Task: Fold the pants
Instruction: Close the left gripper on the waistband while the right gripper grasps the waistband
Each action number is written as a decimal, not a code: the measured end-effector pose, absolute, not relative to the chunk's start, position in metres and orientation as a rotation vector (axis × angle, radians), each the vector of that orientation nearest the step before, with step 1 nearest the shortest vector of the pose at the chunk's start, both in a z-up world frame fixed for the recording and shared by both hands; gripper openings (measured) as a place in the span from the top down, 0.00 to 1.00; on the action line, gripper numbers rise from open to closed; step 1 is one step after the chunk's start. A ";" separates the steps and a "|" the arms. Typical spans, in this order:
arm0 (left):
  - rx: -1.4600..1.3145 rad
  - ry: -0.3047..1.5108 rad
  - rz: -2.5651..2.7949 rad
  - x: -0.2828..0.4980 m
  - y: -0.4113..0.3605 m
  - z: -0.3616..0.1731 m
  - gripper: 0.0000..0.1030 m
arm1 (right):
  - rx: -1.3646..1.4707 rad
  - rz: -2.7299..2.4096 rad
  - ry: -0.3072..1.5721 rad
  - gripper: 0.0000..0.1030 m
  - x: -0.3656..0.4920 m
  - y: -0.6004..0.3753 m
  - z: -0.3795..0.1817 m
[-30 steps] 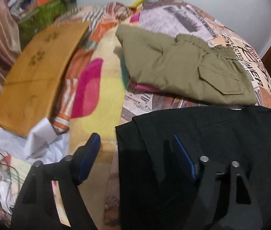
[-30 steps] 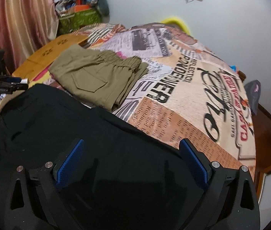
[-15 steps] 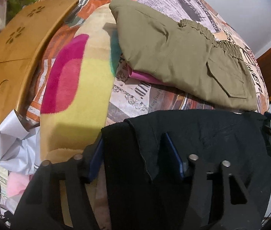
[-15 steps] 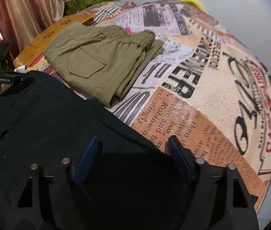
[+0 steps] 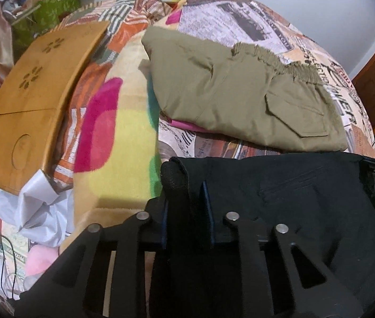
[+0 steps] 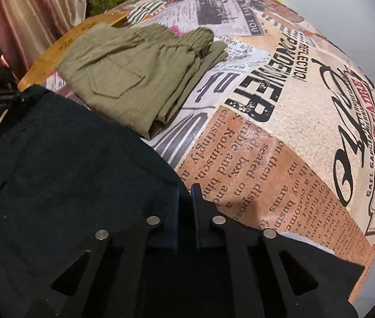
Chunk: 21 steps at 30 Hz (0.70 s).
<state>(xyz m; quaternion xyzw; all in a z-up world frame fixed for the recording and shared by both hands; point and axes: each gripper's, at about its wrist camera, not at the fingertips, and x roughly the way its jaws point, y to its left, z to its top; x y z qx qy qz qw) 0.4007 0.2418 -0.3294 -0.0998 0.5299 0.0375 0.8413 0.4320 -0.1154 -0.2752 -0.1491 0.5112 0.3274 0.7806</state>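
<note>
With both tongs now clamped on the black pants [image 5: 306,201], the next job looks like the lift-and-fold, so grip quality matters first. Left gripper [image 5: 186,206]: jaws have just been closing and a thick roll of the fabric's edge sits pinched between the blue pads. Right gripper [image 6: 185,206]: jaws have just been closing too, nearly together, nipping the pants' edge right where it meets the printed bedcover [image 6: 280,132].

The pants lie flat at the near end of the bed, spread between the two grippers. Folded khaki pants [image 5: 240,98] sit just beyond them, apart from the black cloth.

Advice, judging from this:
- Right bite looks thin. Can't tell how many layers it has; check before pulling.
- Lift both ends together and level, keep the cloth taut, or the middle will sag and crease.
- Carry the edge over evenly and keep the fold short of the khaki pile.
- Wooden board [image 5: 34,106] and the white bag [image 5: 39,212] sit off to the left side; stay clear.
</note>
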 end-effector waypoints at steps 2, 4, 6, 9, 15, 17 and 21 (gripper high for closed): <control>-0.210 1.105 0.079 0.395 0.242 -0.319 0.84 | -0.307 0.711 1.075 0.95 0.428 -0.117 -0.264; -0.223 1.085 0.063 0.388 0.241 -0.307 0.88 | -0.304 0.708 1.038 0.96 0.422 -0.118 -0.252; -0.218 1.048 0.052 0.378 0.238 -0.288 0.89 | -0.296 0.706 1.003 0.96 0.412 -0.120 -0.236; -0.204 0.993 0.030 0.362 0.230 -0.262 0.91 | -0.289 0.698 0.972 0.96 0.397 -0.123 -0.219; -0.189 0.916 -0.005 0.323 0.214 -0.215 0.92 | -0.275 0.680 0.904 0.97 0.356 -0.140 -0.181; -0.183 0.894 -0.017 0.306 0.209 -0.202 0.92 | -0.275 0.676 0.884 0.97 0.341 -0.145 -0.171; -0.169 0.865 -0.027 0.275 0.198 -0.185 0.92 | -0.267 0.678 0.851 0.97 0.310 -0.156 -0.154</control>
